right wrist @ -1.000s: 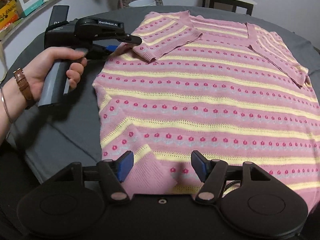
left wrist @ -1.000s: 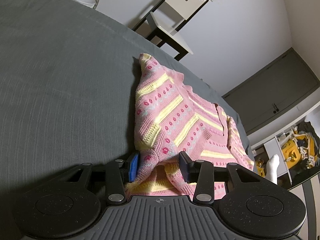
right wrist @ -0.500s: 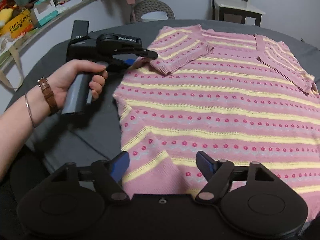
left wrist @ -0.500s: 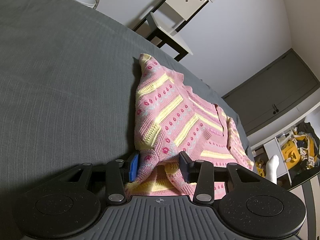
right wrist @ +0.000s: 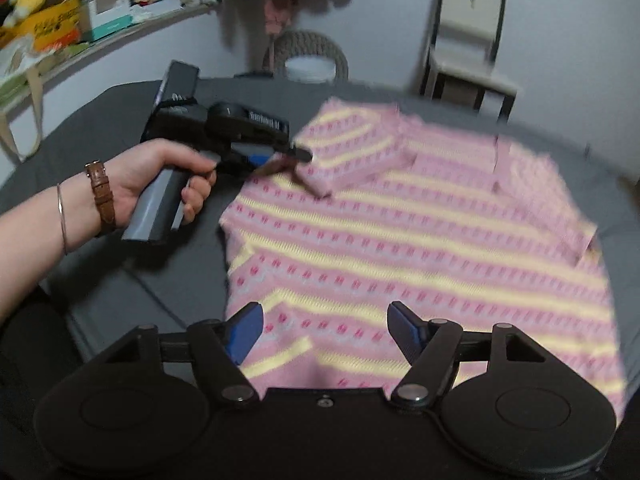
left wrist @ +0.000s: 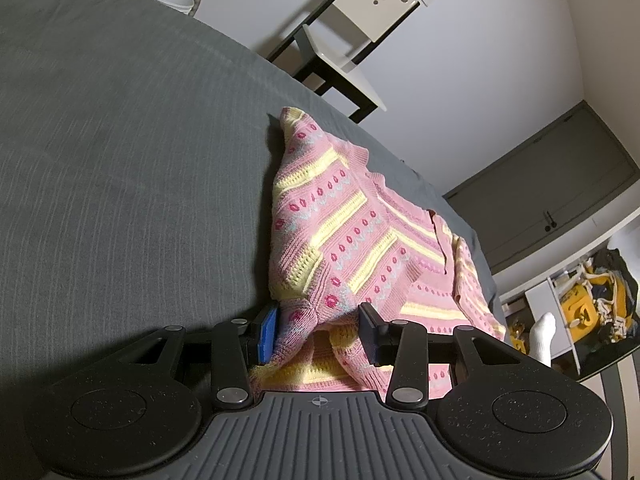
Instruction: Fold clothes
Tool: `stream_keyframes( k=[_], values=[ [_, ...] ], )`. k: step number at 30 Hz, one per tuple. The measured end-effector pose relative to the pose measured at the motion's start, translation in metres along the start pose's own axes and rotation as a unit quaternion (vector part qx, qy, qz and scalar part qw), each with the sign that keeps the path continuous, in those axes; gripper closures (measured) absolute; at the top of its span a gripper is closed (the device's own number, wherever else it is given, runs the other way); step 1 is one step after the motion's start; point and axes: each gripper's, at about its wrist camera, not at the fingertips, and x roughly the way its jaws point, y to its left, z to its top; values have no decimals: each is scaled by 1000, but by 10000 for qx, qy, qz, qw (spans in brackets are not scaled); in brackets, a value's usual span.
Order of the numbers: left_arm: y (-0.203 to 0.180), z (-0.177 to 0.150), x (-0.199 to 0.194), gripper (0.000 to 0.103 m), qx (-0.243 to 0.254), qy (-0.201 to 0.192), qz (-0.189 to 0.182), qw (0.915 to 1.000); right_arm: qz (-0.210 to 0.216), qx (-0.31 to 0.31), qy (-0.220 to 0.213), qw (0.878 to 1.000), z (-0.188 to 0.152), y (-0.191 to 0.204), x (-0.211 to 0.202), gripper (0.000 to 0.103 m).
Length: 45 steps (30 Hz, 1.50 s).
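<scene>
Pink knit sweater with yellow stripes and rows of small red motifs, spread flat on the dark grey tabletop. One short sleeve folded inward over the chest, lying on the body near the neckline.

Left gripper partly closed, a bunched fold of the sleeve fabric filling the gap between its blue pads; whether truly pinched or only resting there, hard to tell from the wrist view. Right gripper wide open above the hem edge nearest the camera, nothing between its fingers.

From the left wrist view only: the sleeve rising as a peaked ridge off the tabletop, knit texture and flower-like motifs sharp, a white chair beyond the far edge, a grey cabinet door, a cluttered shelf at right.

From the right wrist view only: the whole garment outline, though motion-blurred; the left hand around the grey handle of the other gripper, a brown-strapped watch and thin bangle on the wrist; a round woven stool behind.
</scene>
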Motion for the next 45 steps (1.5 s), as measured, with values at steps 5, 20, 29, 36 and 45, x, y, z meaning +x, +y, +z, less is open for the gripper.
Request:
stream_keyframes(
  k=[5,20,29,36,45],
  values=[
    [1,0,1,61,-19,-6,-8,10000,202,-60,-162,9996,7,0,-1,34],
    [-2,0,2,61,47,-19,35,10000,44,-620,65,9980,-15,0,19,30],
    [-1,0,-1,61,46,-20,35,10000,193,-173,460,9986,-21,-1,34,28],
    [-1,0,-1,61,43,-32,37,10000,28,-438,748,9962,-29,2,54,29],
    [-3,1,-1,61,116,-82,79,9999,289,-7,1124,9932,-32,-13,74,37]
  ],
)
